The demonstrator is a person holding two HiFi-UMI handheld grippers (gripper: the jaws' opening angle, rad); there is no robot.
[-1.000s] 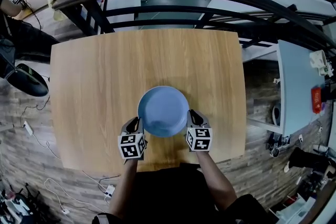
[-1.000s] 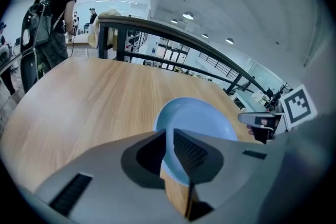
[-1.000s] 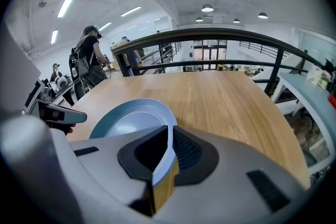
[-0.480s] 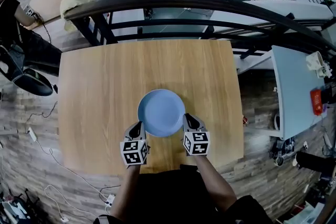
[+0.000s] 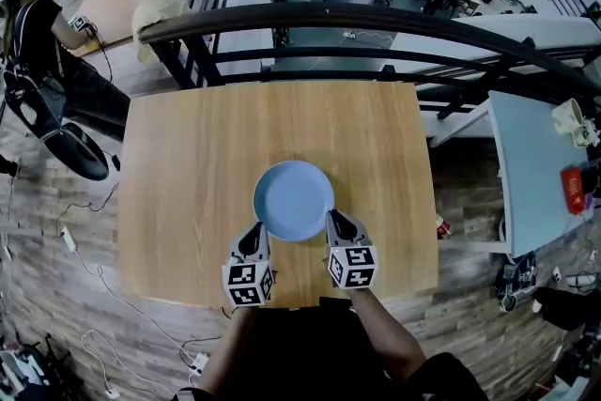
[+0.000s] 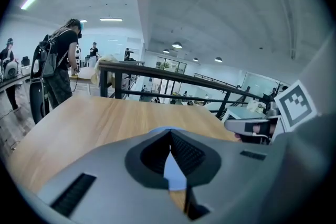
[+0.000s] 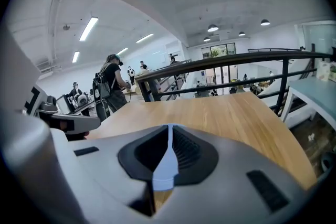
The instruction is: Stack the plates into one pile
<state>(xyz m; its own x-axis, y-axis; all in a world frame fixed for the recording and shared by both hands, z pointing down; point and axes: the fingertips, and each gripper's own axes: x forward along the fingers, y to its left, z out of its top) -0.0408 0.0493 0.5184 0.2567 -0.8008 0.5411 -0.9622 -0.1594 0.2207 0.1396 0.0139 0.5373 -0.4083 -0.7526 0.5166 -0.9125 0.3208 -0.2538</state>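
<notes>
At the left, the left tool (image 5: 254, 238) is showing mostly its marker cube (image 5: 247, 283) from above. In the left gripper view its own grey body is filling the lower frame, so only a thin pale-blue sliver of the plate (image 6: 171, 171) is peeking out between the ribbed pads (image 6: 187, 153). Its jaws have just been closing and are standing narrow, pinching that rim. Just right of this tool and ahead of both tools, the plate is lying over the wooden tabletop (image 5: 178, 183). It is looking round and plain light blue, with a shallow raised rim. No view is making clear whether it is a single plate or a pile. Nor is it clear whether it is resting on the wood or hanging above it. At the plate's right edge, the right tool (image 5: 335, 223) is gripping the rim in the same narrow pinch. A blue-white sliver is showing between its pads while its body is blocking the rest of the plate. Both forearms (image 5: 385, 333) are being cut off by the bottom edge.
</notes>
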